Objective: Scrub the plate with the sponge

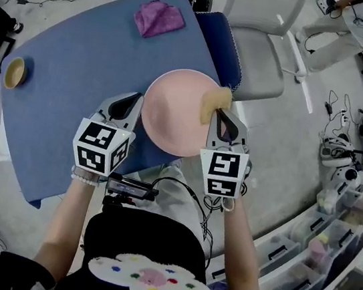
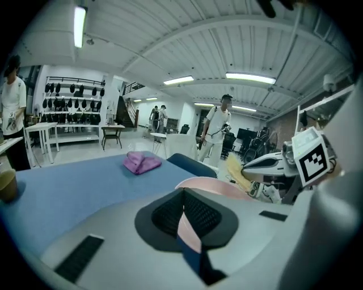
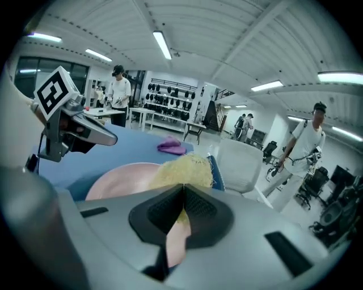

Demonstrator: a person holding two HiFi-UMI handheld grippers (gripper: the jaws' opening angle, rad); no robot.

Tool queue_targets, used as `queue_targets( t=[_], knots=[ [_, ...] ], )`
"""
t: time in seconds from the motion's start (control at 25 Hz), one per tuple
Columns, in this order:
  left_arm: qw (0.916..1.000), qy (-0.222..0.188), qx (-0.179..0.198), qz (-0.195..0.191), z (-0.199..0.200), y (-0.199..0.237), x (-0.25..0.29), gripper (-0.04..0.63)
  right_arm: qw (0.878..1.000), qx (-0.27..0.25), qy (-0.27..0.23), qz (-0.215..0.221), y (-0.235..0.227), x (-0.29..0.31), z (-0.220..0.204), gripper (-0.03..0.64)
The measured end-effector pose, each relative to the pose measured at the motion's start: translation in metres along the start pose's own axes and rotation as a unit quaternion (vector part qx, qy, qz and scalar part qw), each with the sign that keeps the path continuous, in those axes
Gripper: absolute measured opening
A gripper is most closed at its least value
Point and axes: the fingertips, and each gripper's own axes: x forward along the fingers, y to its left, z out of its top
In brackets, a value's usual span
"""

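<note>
Plate: pink round plate (image 1: 176,113), overhanging the edge of the blue-covered table (image 1: 79,58); can't tell if it rests on the table or is held just off it.
Plate surface: looks bare, no suds or dirt visible.
Sponge: yellow fibrous sponge (image 1: 215,103), on the plate's right rim, touching the plate's face.
Right gripper: right gripper (image 1: 224,122) at the plate's right side, jaws pinching the sponge's near end; the sponge sticks out past the tips over the plate.
Left gripper: left gripper (image 1: 132,103) at the plate's left side, jaws pressed onto the plate's rim, a pink strip showing between them in the left gripper view.
Step in hand: scrubbing looks under way or just starting, with the plate steadied on one side and the sponge at the opposite rim.
Next move calls for: dragging the sponge from the rim across the plate's middle with light downward pressure, while the left gripper holds the rim firm so the plate doesn't pivot or slip off the table.
Risk: the rim pinch is thin, so a hard push on the far side could tip the plate.
Purple cloth: crumpled purple cloth (image 1: 158,18), beyond the plate on the table, well apart.
Cup: small tan cup (image 1: 14,72), far left of the plate, near the table's edge.
Chair: grey chair (image 1: 262,58), just beyond the plate's right side, off the table.
</note>
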Motion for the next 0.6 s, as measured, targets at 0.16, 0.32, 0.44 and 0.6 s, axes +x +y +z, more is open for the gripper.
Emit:
queue_targets(
  t=[0.16,0.32,0.44,0.6],
  knots=[
    [0.9990,-0.029,0.024,-0.025,0.026,-0.015,-0.017,0.011,0.999,0.024,-0.030,-0.002,0.006,-0.024,0.015,0.011],
    [0.9960,-0.055,0.056,-0.043,0.045,-0.028,-0.034,0.011,0.998,0.037,-0.055,-0.005,0.013,-0.045,0.030,0.011],
    [0.9941,-0.065,0.069,-0.052,0.054,-0.034,-0.043,0.011,0.996,0.046,-0.070,-0.009,0.016,-0.057,0.040,0.011],
    [0.9926,-0.076,0.074,-0.060,0.061,-0.040,-0.055,0.011,0.995,0.053,-0.083,-0.015,0.020,-0.072,0.047,0.011]
  ],
)
